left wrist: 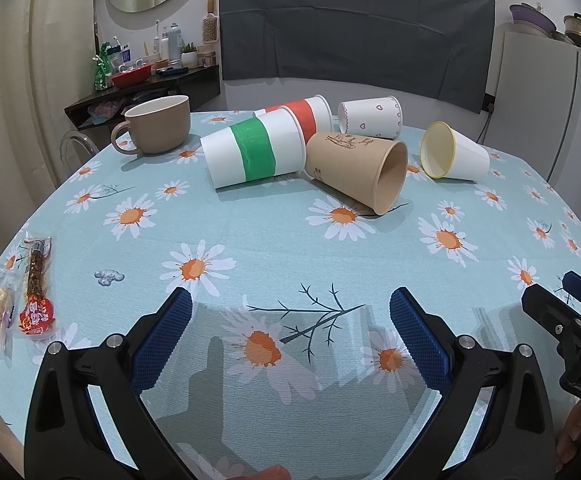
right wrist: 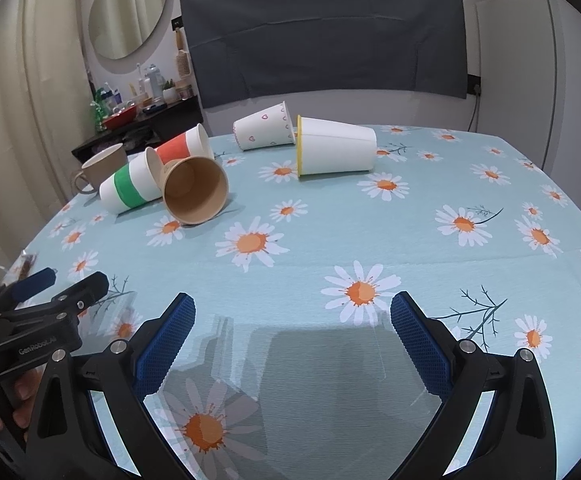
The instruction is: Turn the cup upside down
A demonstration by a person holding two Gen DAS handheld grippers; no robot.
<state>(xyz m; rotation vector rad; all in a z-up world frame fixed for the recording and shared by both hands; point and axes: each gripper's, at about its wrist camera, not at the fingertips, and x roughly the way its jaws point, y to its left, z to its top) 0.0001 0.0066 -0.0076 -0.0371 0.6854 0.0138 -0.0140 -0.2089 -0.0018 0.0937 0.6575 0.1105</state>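
Cups, five of paper, are seen lying on their sides at the far part of the round table covered in a pale blue daisy-print cloth (left wrist: 250, 240). A white paper cup with a green band (left wrist: 254, 152) is laid nearest the left, its rim touching a plain brown kraft paper cup (left wrist: 354, 168) whose open mouth is turned toward the cameras. Behind these two, a white paper cup with an orange-red band (left wrist: 306, 114) is partly hidden. Further back, a white paper cup printed with small hearts (left wrist: 370, 117) is found, and to the right a white paper cup with a yellow rim (left wrist: 454, 152) is tipped over, apart from the brown one. A beige ceramic mug with a handle (left wrist: 158, 126) is stood upright at the far left of the group. Two wrapped snack packets (left wrist: 14, 292) are laid at the left edge. The left gripper (left wrist: 290, 320) is held low over the near cloth, its blue-padded fingers spread wide with nothing between them. The right gripper (right wrist: 292, 322) is likewise held over the near cloth, fingers set wide apart and unladen, well short of the cups.
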